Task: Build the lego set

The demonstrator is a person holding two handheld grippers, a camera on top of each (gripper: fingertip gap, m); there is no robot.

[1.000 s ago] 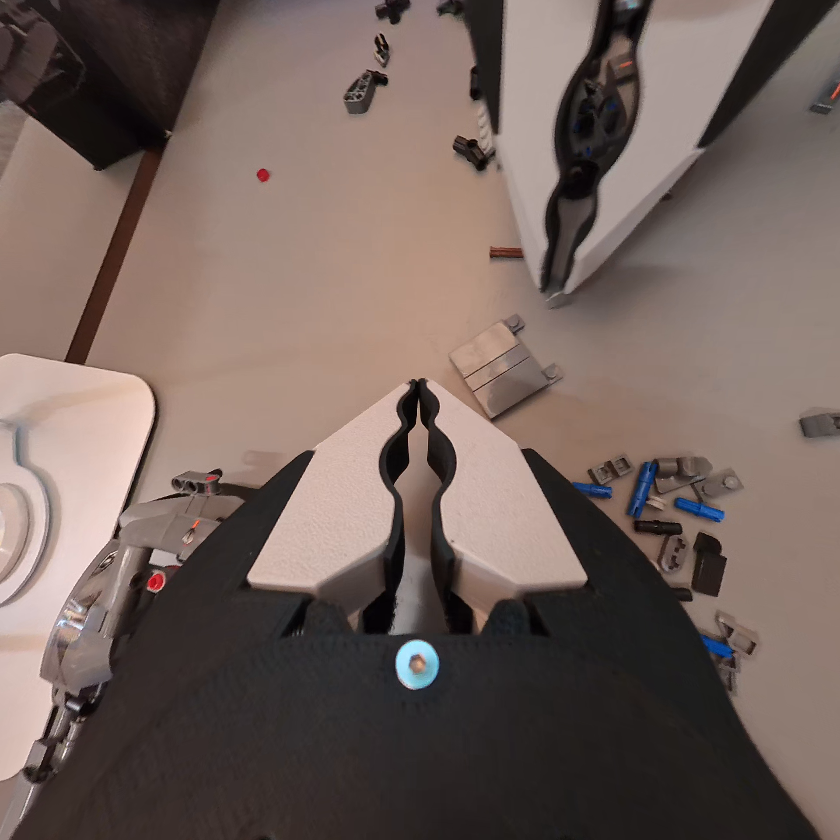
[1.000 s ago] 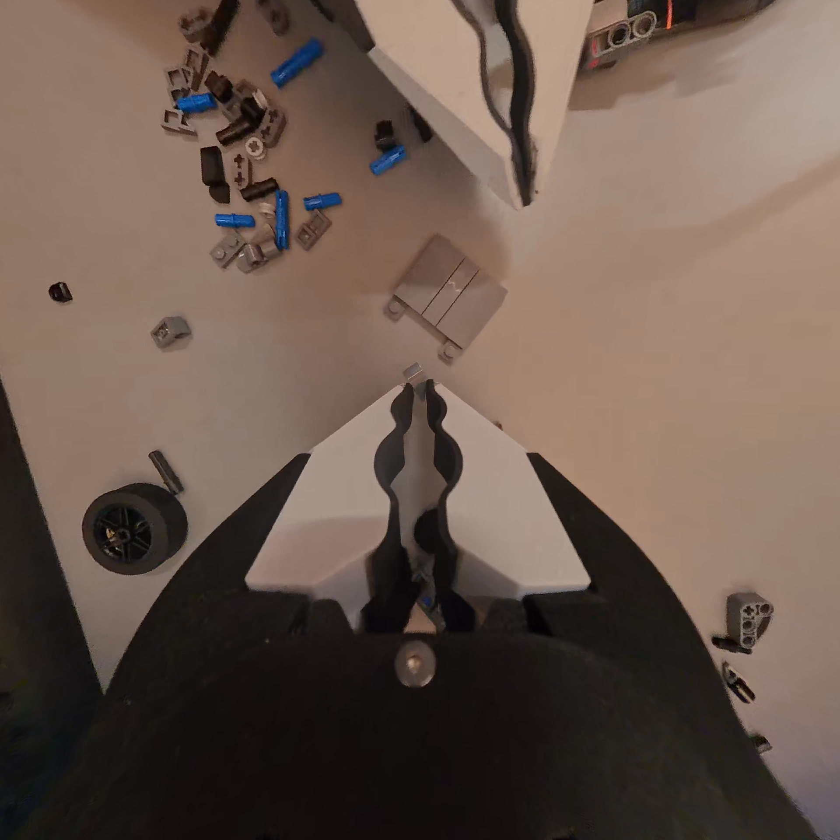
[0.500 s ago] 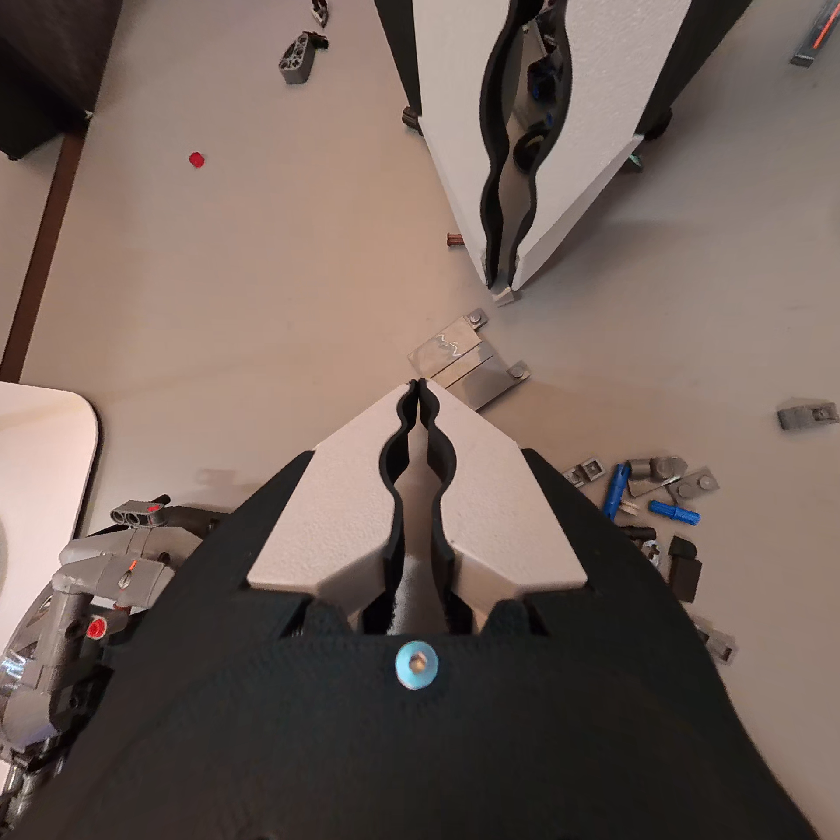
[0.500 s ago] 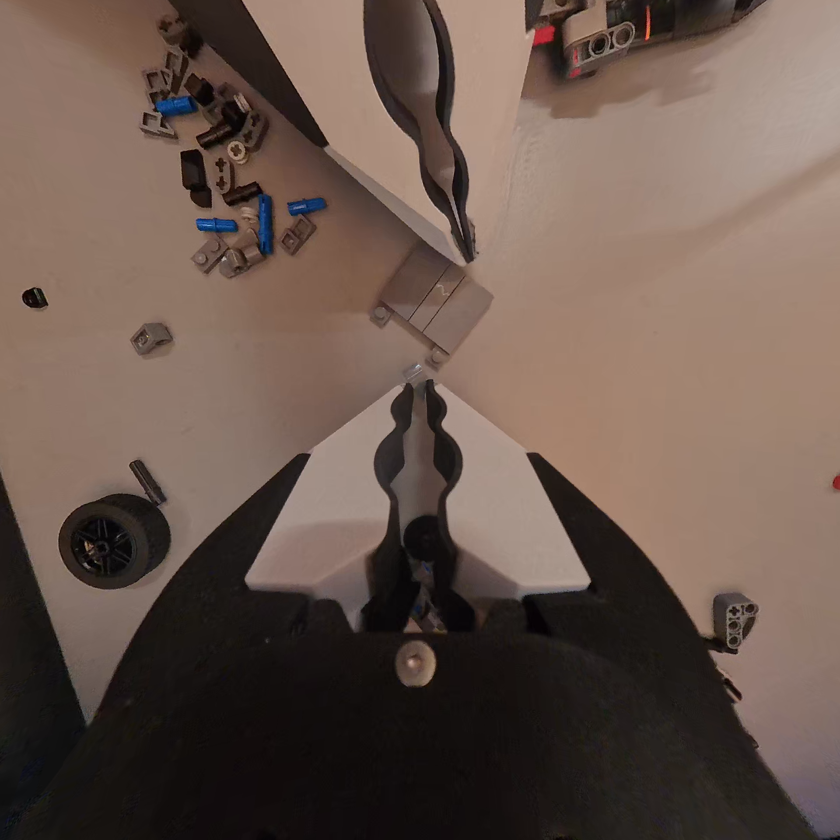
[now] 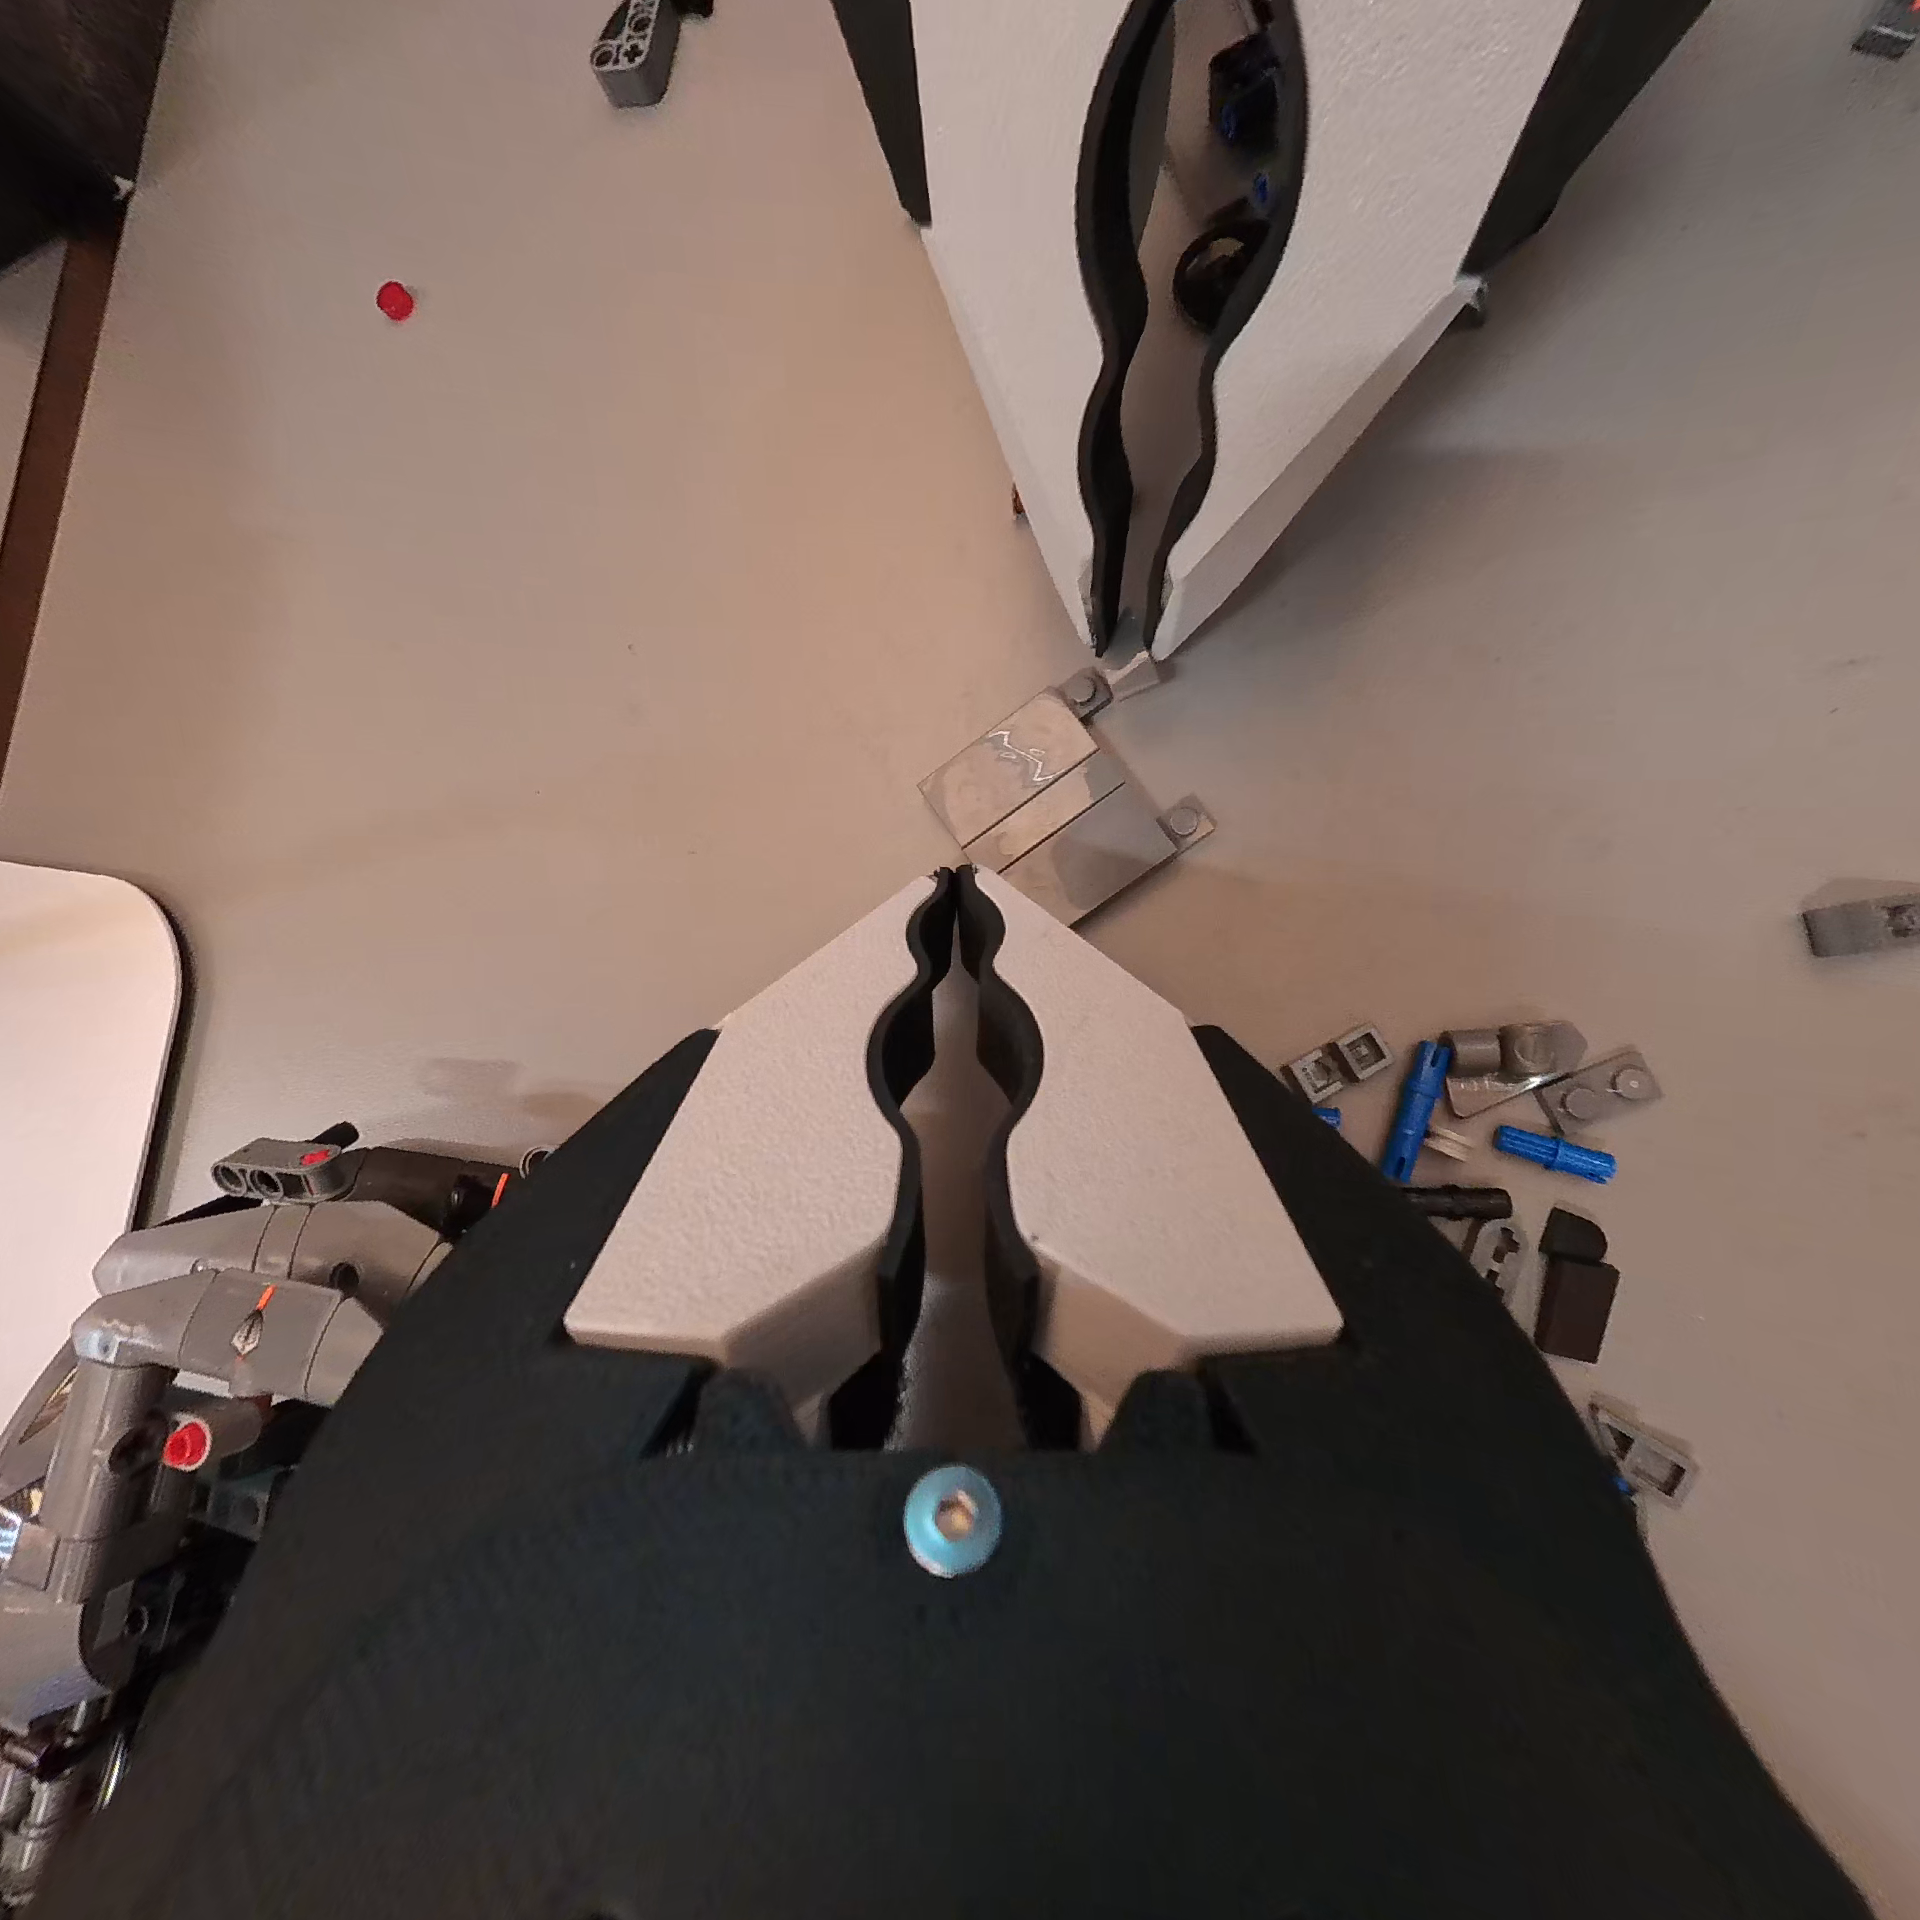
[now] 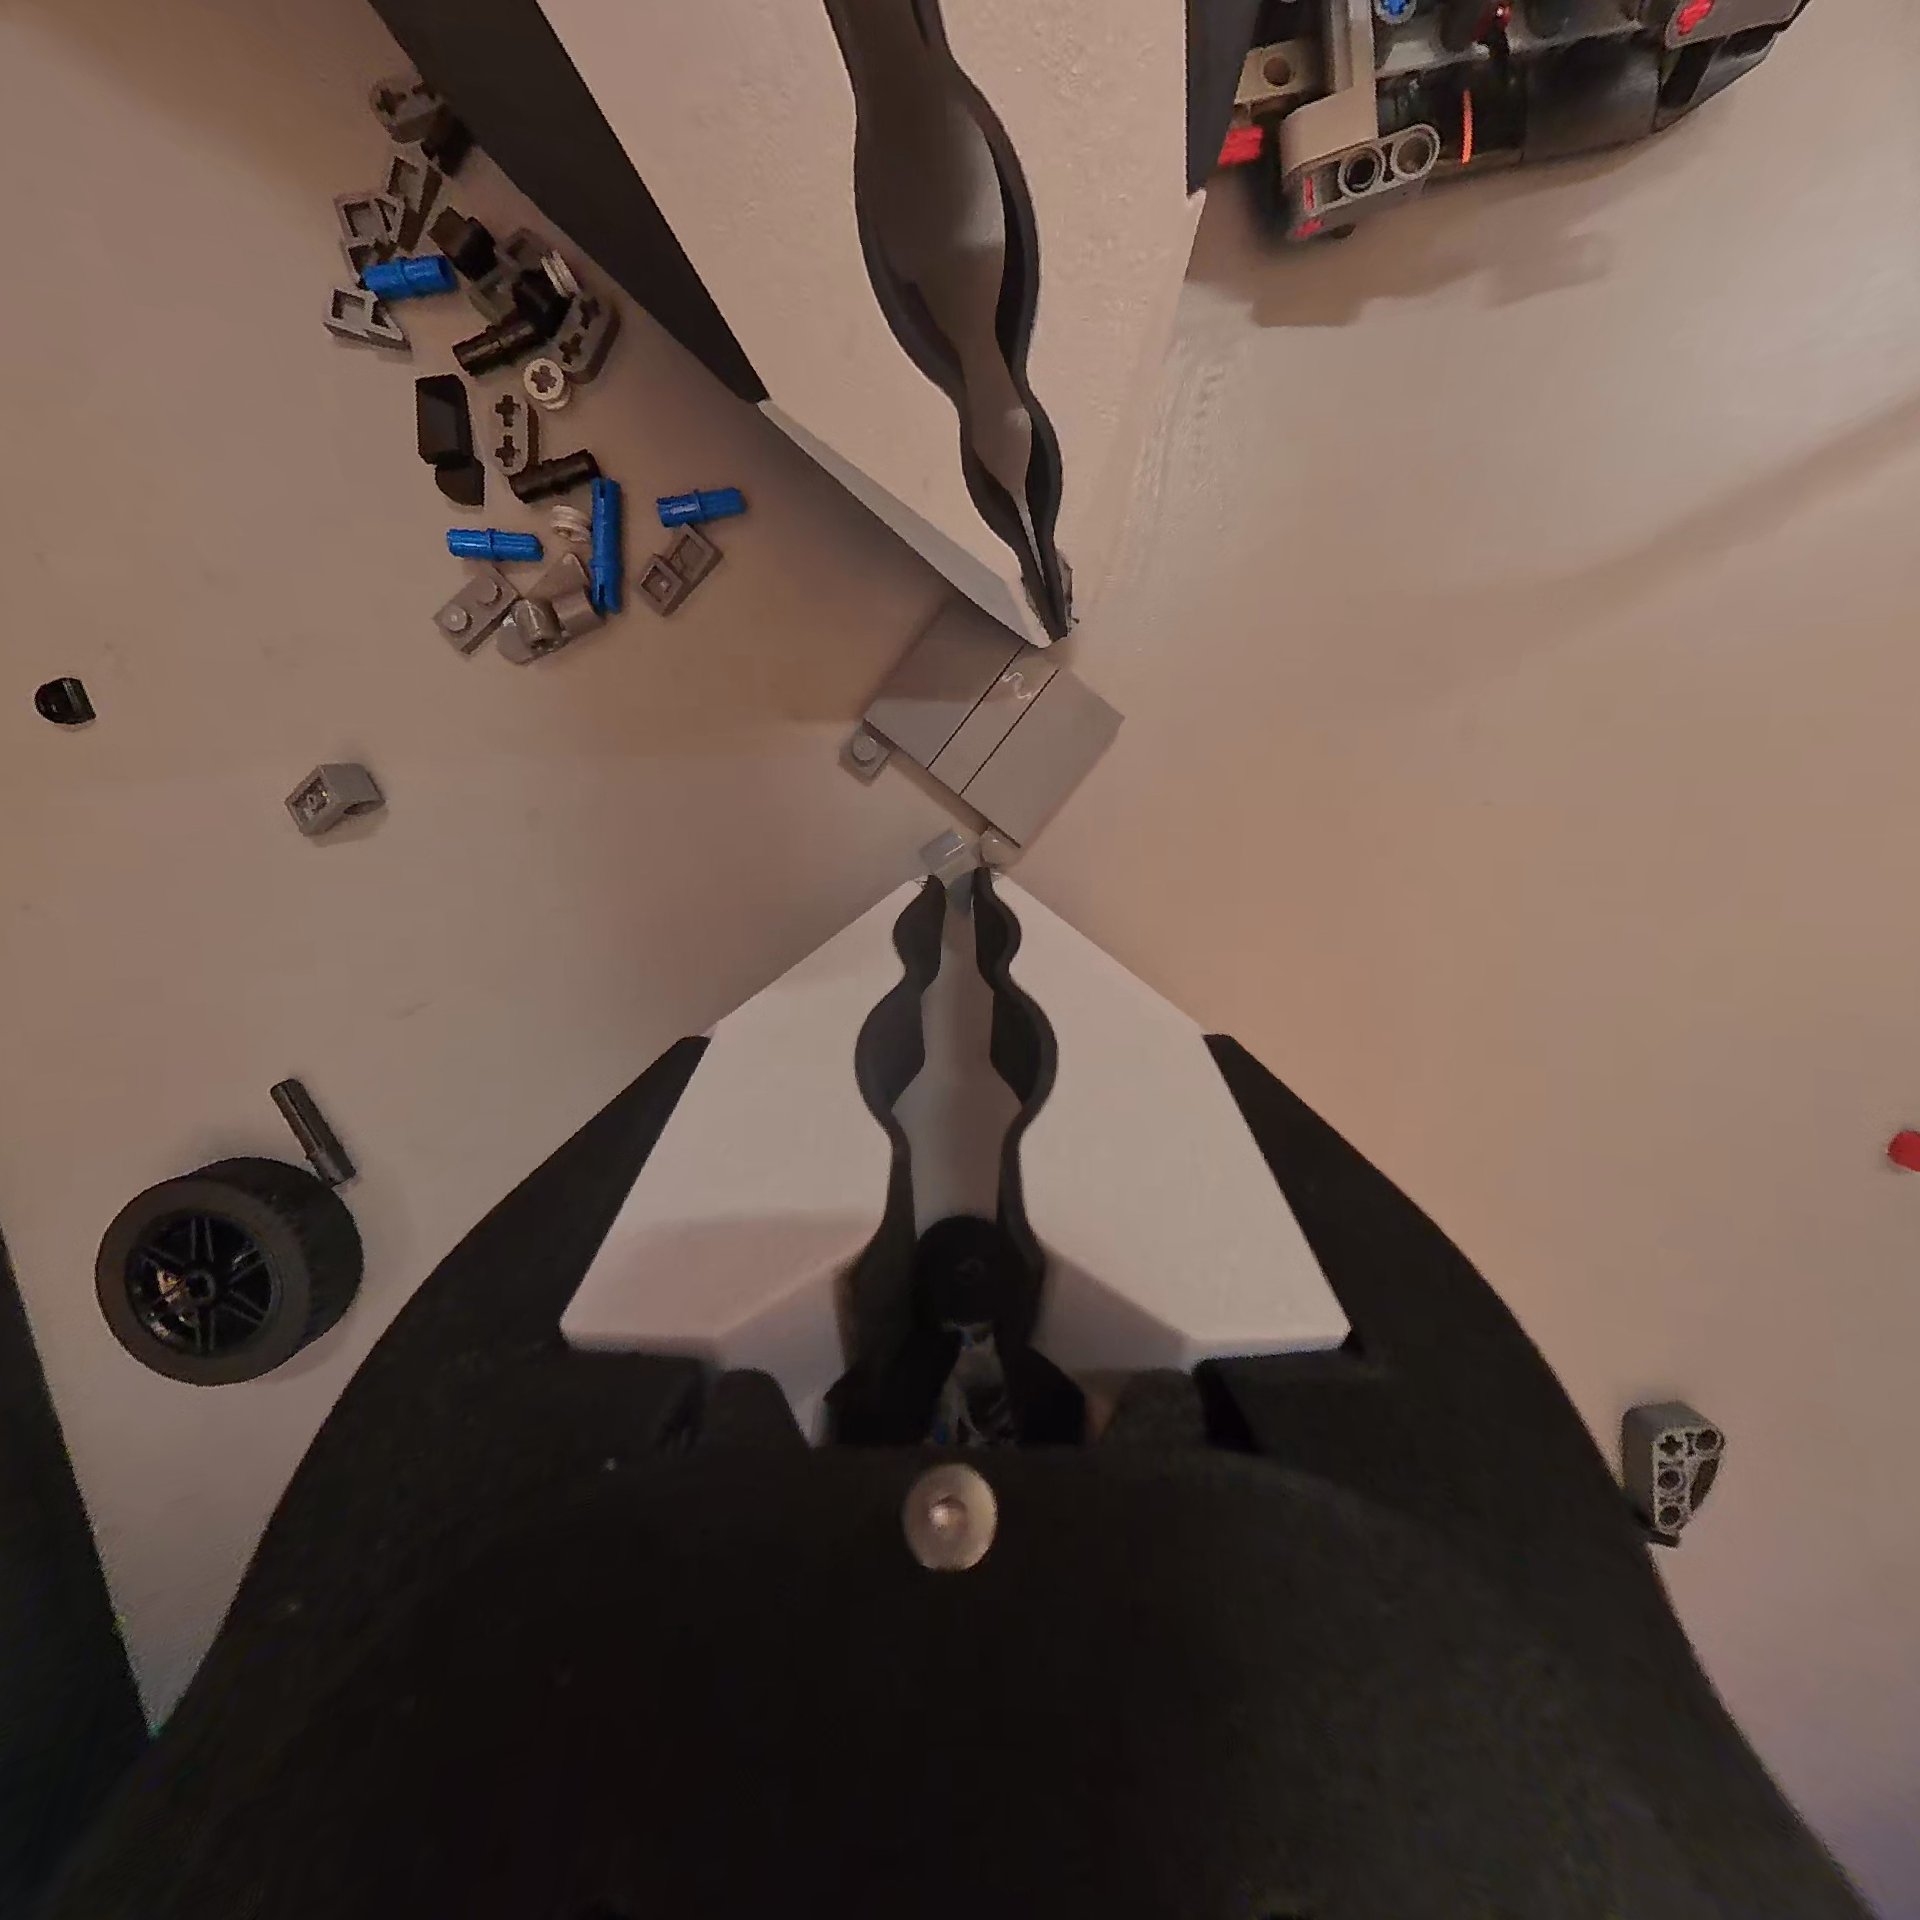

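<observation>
A flat grey plate assembly [image 5: 1060, 800] with studs at two corners lies on the table; it also shows in the right wrist view [image 6: 997, 738]. My left gripper [image 5: 956, 878] is shut and empty, its tip at the plate's near edge, and it shows from the other side [image 6: 1049, 623]. My right gripper [image 6: 961, 883] is shut on a small grey piece [image 6: 948, 854] and holds it beside the plate's corner stud. In the left wrist view the right gripper [image 5: 1127, 644] comes in from the top with the piece [image 5: 1135, 675] at its tip.
A partly built grey model [image 5: 208, 1330] sits at lower left, also seen far off [image 6: 1455, 125]. A pile of small blue, grey and black parts [image 5: 1507, 1122] [image 6: 520, 416] lies beside the plate. A black wheel [image 6: 223, 1273], grey beams [image 5: 629, 52] [image 6: 1673, 1465] and a red stud [image 5: 395, 299] are scattered. The gap from one gripper's tips to the other's is roughly 5 centimeters. It is some 15 centimeters from my right tips to the black wheel [image 6: 223, 1273].
Both grippers have closed in on the grey plate from opposite sides. The right one brought its small grey piece to the plate's corner; the left tip reached the plate's edge.
</observation>
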